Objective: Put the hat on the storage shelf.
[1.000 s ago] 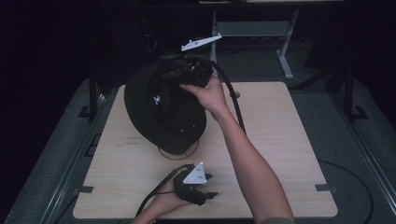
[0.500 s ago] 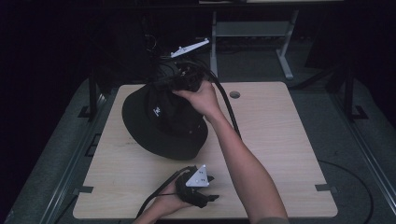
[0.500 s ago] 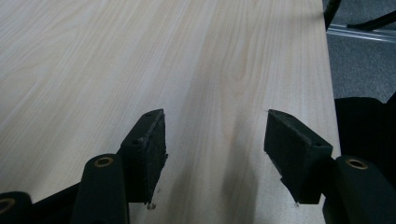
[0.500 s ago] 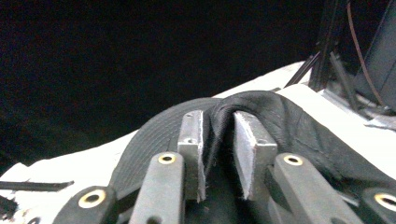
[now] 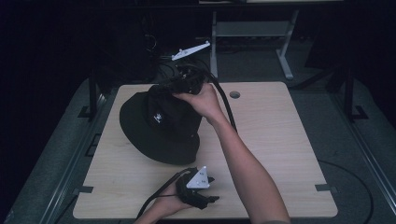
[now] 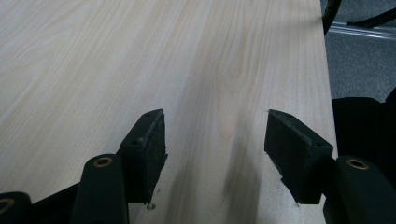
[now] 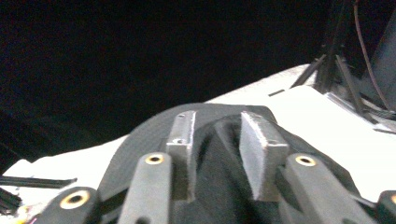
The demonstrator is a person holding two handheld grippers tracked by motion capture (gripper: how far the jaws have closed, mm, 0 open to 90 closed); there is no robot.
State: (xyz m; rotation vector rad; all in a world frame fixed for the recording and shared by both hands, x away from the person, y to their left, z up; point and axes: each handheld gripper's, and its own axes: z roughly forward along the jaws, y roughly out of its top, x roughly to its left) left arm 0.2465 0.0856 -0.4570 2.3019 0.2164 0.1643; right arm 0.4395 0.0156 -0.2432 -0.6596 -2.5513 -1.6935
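Right tool (image 7: 215,154): jaws drawn close together on a fold of black cloth, the crown of the hat pinched between the two pads (seen in the right gripper view); in the high view it sits at the far side of the bench under the person's right hand (image 5: 201,100).
Left tool (image 6: 215,149): jaws standing wide apart with bare wood between them, holding nothing; it lies low on the near edge of the bench, in the left hand (image 5: 163,207).
Hat (image 5: 159,126): black bucket hat with a small white mark on the crown, its brim spread out below and ahead of the right tool, tilted, near edge resting on the bench; it lies just beyond the left tool.
Bench (image 5: 280,140): pale wood, with a round hole (image 5: 235,94) just to the right of the right tool.
Cable (image 5: 226,105): thick and black (part of the right tool), trailing back along the right forearm.
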